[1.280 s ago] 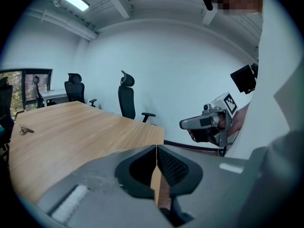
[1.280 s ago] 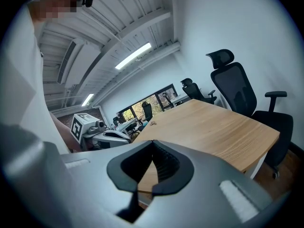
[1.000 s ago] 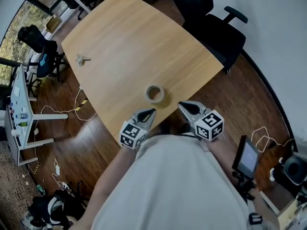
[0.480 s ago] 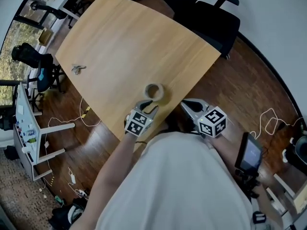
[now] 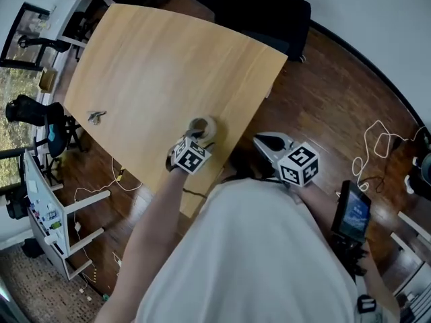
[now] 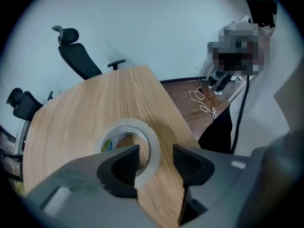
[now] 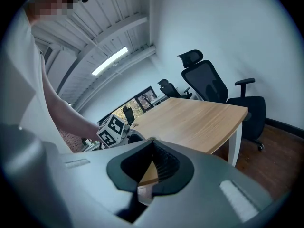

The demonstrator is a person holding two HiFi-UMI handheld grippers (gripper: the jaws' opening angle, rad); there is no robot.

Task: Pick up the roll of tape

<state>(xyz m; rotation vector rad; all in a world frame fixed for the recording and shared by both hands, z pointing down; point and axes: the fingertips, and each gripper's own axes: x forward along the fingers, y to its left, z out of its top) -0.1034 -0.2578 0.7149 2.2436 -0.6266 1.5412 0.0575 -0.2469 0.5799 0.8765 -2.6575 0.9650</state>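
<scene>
Left tool, just opened wide, straddles 1 wall of the tape roll; head view hides this.

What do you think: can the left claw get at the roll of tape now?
Probably yes: the left claw, jaws just opening, seems to straddle the wall of the roll of tape on the table; nothing blocks it.

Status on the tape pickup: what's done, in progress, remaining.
Done: the left gripper is at the roll of tape, which lies flat on the table near its edge. In hand: its jaws have just been opening and straddle the roll's wall, one in the core, one outside, not pressing. Left: close on the wall and lift. The right gripper is shut, empty, beside the table.
</scene>
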